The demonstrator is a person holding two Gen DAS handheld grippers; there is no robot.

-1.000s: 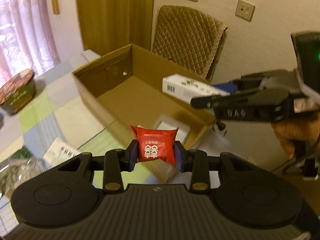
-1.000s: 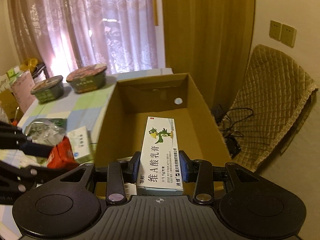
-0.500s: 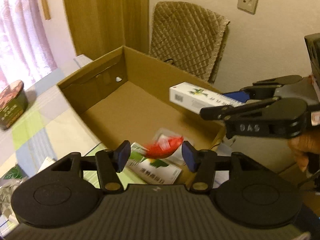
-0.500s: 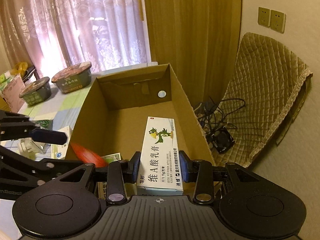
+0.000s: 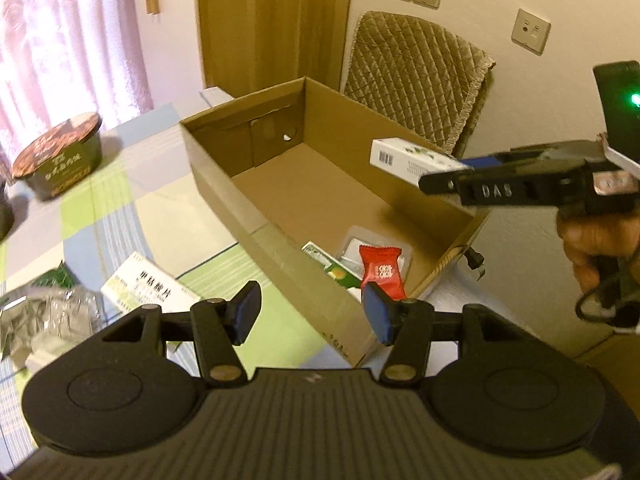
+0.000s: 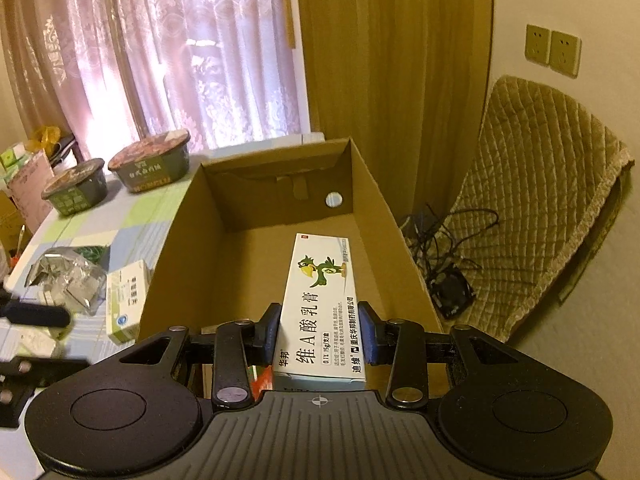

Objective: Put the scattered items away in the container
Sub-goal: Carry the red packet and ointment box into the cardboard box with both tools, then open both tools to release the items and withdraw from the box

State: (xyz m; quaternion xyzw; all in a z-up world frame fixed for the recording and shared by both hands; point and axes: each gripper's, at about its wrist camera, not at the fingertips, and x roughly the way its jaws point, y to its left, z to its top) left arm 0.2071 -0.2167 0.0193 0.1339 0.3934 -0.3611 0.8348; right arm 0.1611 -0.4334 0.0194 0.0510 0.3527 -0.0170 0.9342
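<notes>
A cardboard box [image 5: 404, 216] sits open on the checked tablecloth [image 5: 120, 208], and everything here lies around it. The left gripper [image 5: 310, 312] hangs over the box's near corner with its jaws spread wide and nothing between them. Just past its right finger, a red sachet [image 5: 381, 270] lies inside the box at that corner, on top of a green-and-white packet [image 5: 332, 266] and a blister pack [image 5: 356, 245]. The right gripper [image 6: 319, 334], held in a hand [image 5: 592, 248], is above the box's right side, its jaws clamped on a long white ointment carton [image 6: 322, 308] that points toward the box's far wall. Outside the box, by its left wall, lie a white medicine box [image 5: 150, 292] and a crumpled foil bag [image 5: 48, 320]. Farther off on that side stand two noodle bowls [image 6: 150, 166]. Beyond the box's right wall is a quilted chair [image 5: 416, 80]
</notes>
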